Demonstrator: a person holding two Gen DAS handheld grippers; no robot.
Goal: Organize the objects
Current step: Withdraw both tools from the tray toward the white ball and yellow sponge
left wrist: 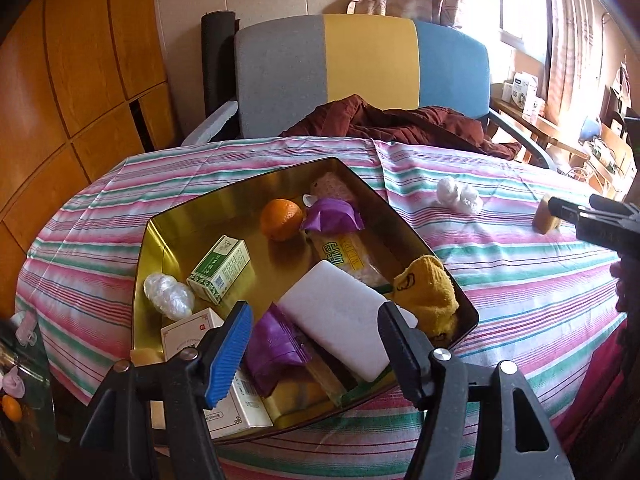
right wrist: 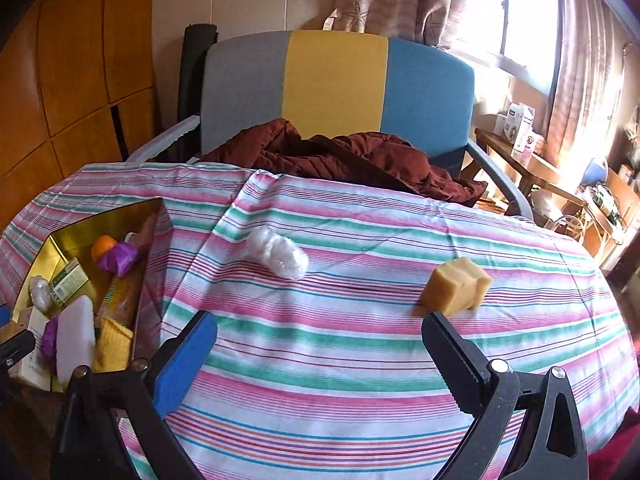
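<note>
Soap block [right wrist: 456, 286] lies loose on the striped bench [right wrist: 360, 360] just beyond the right gripper [right wrist: 320, 356], whose fingers stand released and empty; advise centring them squarely before clenching, plastic wad [right wrist: 278, 258] farther off.

Beneath the left gripper [left wrist: 316, 328], its blue pad covers part of the white boxes [left wrist: 236, 400] and the purple pouch [left wrist: 272, 344], their print too small to read, while the gold tin [right wrist: 72, 216] slides off frame left of the right gripper [right wrist: 320, 340].
</note>
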